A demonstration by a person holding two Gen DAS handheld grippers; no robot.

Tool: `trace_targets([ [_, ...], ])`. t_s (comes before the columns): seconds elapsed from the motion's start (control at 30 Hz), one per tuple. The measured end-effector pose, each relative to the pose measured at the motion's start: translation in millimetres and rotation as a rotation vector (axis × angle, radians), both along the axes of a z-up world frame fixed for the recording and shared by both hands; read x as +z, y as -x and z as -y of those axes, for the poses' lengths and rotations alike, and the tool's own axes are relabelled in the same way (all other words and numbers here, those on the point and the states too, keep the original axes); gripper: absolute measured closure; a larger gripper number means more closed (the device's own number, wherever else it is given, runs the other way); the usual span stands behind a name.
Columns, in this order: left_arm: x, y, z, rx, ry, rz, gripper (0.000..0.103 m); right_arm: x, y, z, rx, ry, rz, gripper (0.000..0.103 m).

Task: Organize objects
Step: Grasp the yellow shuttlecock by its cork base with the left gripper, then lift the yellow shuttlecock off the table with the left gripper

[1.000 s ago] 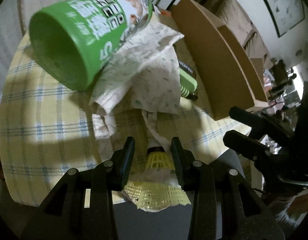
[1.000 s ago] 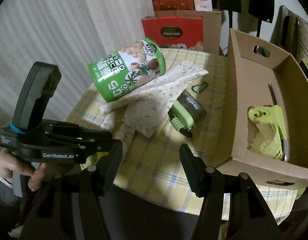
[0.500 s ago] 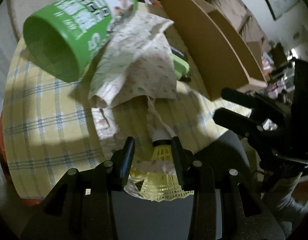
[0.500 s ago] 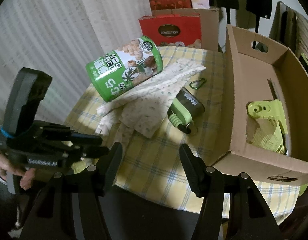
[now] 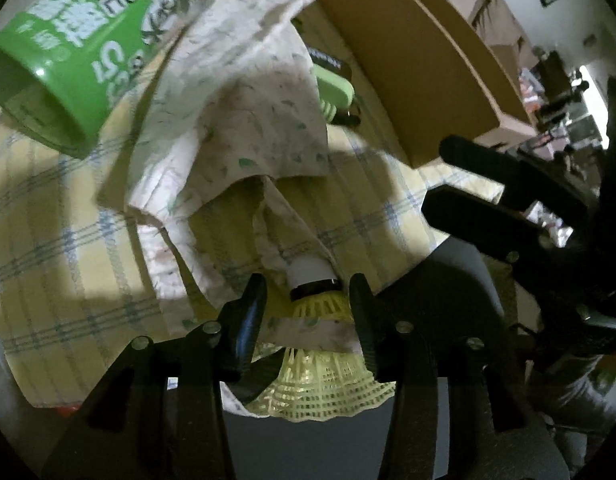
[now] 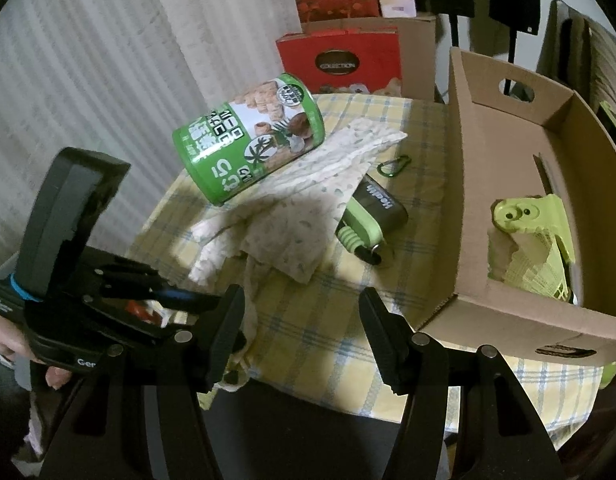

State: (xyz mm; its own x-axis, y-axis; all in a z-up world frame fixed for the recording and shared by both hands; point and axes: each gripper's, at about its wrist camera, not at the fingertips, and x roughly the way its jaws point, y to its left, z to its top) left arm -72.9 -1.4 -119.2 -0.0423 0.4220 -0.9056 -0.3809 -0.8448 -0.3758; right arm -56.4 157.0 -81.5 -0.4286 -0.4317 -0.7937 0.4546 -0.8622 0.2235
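Observation:
My left gripper [image 5: 305,300] is shut on a yellow shuttlecock [image 5: 320,352] with a white cork, and a strip of the patterned cloth [image 5: 235,112] is caught with it. It sits at the table's near edge. The cloth lies crumpled on the yellow checked tablecloth [image 6: 388,112], partly under a tipped green snack can [image 6: 247,144]. My right gripper [image 6: 301,320] is open and empty, above the near table edge. The cardboard box [image 6: 508,312] at the right holds a lime plastic piece and netting [image 6: 532,240].
A green and black device [image 6: 368,216] lies by the cloth, with a green carabiner [image 6: 395,166] behind it. A red gift bag [image 6: 340,64] and another carton stand behind the table. Curtains hang at the left. The left gripper's body [image 6: 67,240] fills the right wrist view's lower left.
My left gripper moved in toward the table with the shuttlecock, so the can and cloth look larger. The right gripper shifted slightly; the box and table items have not moved.

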Motion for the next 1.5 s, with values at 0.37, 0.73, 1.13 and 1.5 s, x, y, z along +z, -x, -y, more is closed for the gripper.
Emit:
trace_targets([
  [0.37,34.7,-5.3,23.5,0.086,-0.038,-0.175,0.077,0.7,-0.3,-5.7,-0.009,0.025,0.010,0.042],
  [0.73,100.8,-4.3,41.7,0.230,-0.064,-0.416,0.077,1.9,5.9,-0.9,0.002,0.036,-0.008,0.042],
  [1.13,73.6,-10.6,63.8,0.299,-0.194,-0.335,0.077,9.1,30.6,12.3,0.001,0.114,0.017,0.041],
  [1.5,59.6,-15.4,50.0,0.283,-0.239,-0.335,0.077,19.6,16.2,23.8,-0.009,0.084,0.015,0.039],
])
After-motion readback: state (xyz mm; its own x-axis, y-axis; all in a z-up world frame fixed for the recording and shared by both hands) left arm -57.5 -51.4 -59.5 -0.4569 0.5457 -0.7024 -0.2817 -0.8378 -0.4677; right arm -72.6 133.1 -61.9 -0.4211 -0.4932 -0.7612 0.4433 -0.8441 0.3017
